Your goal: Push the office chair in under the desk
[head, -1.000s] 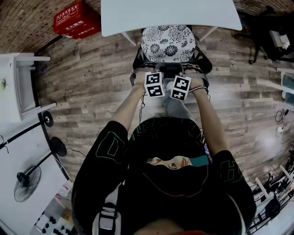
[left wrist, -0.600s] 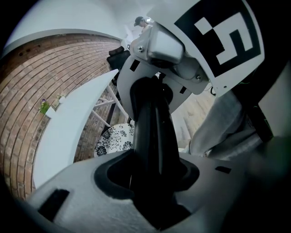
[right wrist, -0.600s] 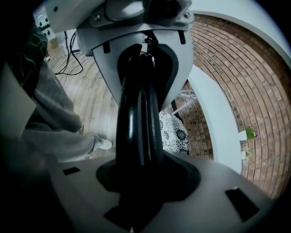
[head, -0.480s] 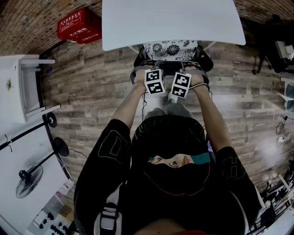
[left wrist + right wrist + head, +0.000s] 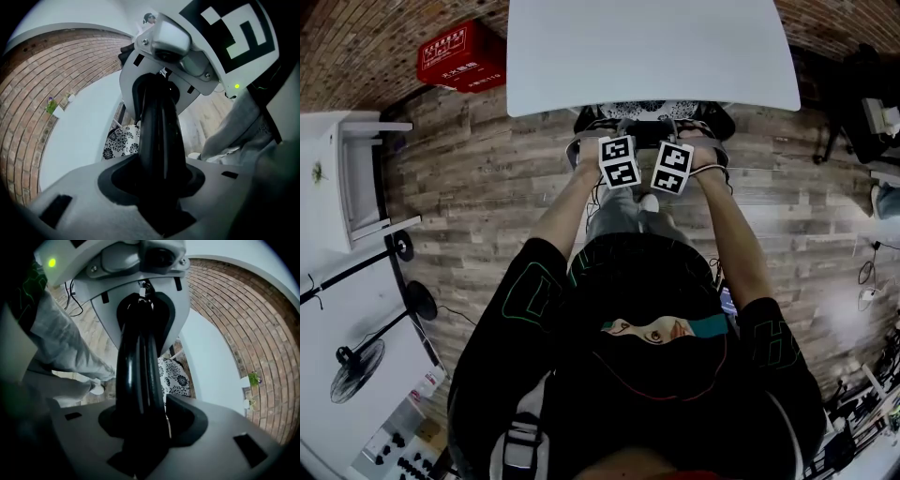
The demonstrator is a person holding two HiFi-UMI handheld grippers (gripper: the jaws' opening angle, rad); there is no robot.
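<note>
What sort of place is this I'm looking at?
Likely an office or workshop room: a white desk with a chair tucked under it, a brick wall, and a standing fan nearby.

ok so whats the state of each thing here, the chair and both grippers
chair: pushed in under the desk, only a strip of it showing past the edge
left gripper: shut on the chair back
right gripper: jaws opening, chair back between them
</note>
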